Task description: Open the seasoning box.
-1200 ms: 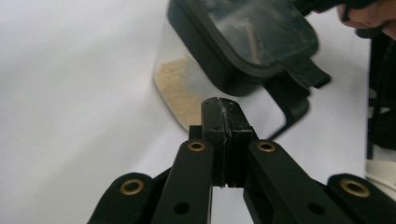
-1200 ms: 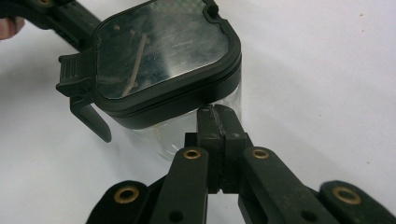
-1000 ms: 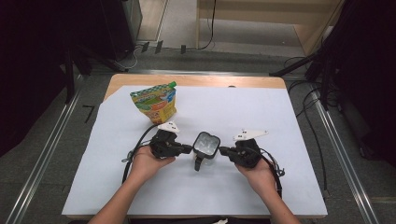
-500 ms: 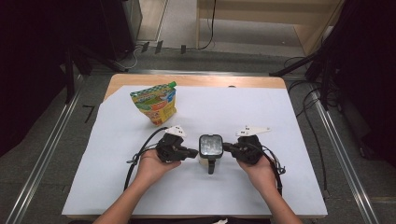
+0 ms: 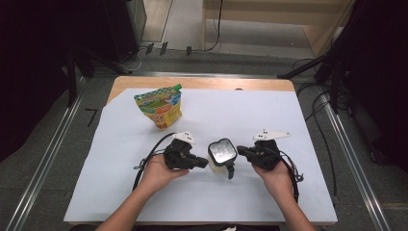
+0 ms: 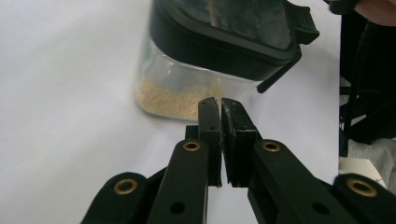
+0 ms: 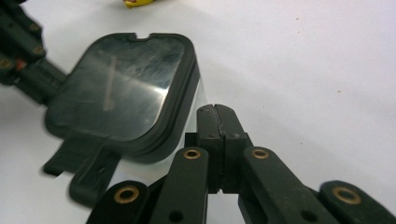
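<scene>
Near the front middle of the white-covered table (image 5: 298, 125), between the two grippers: a clear container (image 5: 222, 155) with a black lid, tilted, a thin layer of pale grain at its bottom seen through the wall in the left gripper view. Left gripper (image 5: 201, 163) clenched on nothing, a hairline slit left between its jaws, tips just short of the container's wall (image 6: 187, 88); contact hard to judge. Right gripper (image 5: 240, 153) clenched tight on nothing, tips close beside the lid's edge (image 7: 187, 93), touching or not impossible to tell. Lid's latch tab (image 7: 84, 168) hanging off one side, blurred. Lid's top cut off at the frame edge in the left gripper view. Farther back on the left, a standing snack pouch (image 5: 159, 106), print too small to read; a mere yellow sliver of it at the top of the right gripper view.
</scene>
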Available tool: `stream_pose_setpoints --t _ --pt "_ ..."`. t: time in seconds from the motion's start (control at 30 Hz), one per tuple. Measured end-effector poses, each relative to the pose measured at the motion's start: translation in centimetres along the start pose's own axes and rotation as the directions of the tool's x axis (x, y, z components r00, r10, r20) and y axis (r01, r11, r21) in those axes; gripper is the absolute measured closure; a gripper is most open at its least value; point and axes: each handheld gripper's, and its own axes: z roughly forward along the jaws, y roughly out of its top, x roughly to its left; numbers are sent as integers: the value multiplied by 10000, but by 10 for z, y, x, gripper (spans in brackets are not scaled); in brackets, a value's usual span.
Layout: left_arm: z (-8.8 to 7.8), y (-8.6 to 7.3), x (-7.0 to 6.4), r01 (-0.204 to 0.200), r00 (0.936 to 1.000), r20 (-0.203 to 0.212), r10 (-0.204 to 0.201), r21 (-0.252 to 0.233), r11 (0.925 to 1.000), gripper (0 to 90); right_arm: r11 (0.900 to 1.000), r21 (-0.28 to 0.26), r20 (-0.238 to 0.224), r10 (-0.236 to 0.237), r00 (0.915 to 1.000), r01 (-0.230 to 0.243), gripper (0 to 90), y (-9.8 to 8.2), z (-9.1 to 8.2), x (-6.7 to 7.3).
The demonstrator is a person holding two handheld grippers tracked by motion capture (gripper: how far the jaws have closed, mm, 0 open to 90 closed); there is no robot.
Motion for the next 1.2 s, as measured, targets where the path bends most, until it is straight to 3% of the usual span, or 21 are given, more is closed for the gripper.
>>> stream_pose_setpoints --t 0.13,0.27,0.33,0.37,0.47,0.57,0.77,1.03,1.2 --pt "-5 2 4 -5 9999 -119 3 -146 9999 833 9999 53 -128 -95 9999 95 900 -4 -10 6" --pt "-8 5 7 -172 9990 -422 163 -223 9996 711 10000 22 -244 -95 9997 95 900 -6 -21 13" --pt "-9 5 9 -301 9991 -303 292 -314 9991 629 9997 80 -244 -230 9994 232 900 -8 -27 17" --pt "-10 6 9 -360 9986 -394 349 -273 9990 567 9997 163 -284 -198 9994 203 900 -11 -29 18" --pt "-12 7 10 -653 9965 -552 629 -437 9969 497 9989 441 -436 -158 9989 177 900 -22 -32 23" --pt "-15 7 13 -476 9974 -573 445 -544 9974 473 9969 676 -590 -356 9976 396 900 -27 -33 34" --pt "-16 6 14 -438 9974 -594 407 -529 9976 465 9939 545 -875 -913 9920 963 900 -29 -36 54" --pt "-16 6 14 -457 9968 -676 417 -583 9973 462 9892 669 -1341 -1206 9836 1304 900 -30 -20 68" --pt "-14 6 14 -488 9970 -628 452 -562 9972 459 9848 910 -1362 -1351 9814 1482 900 -31 -5 73"
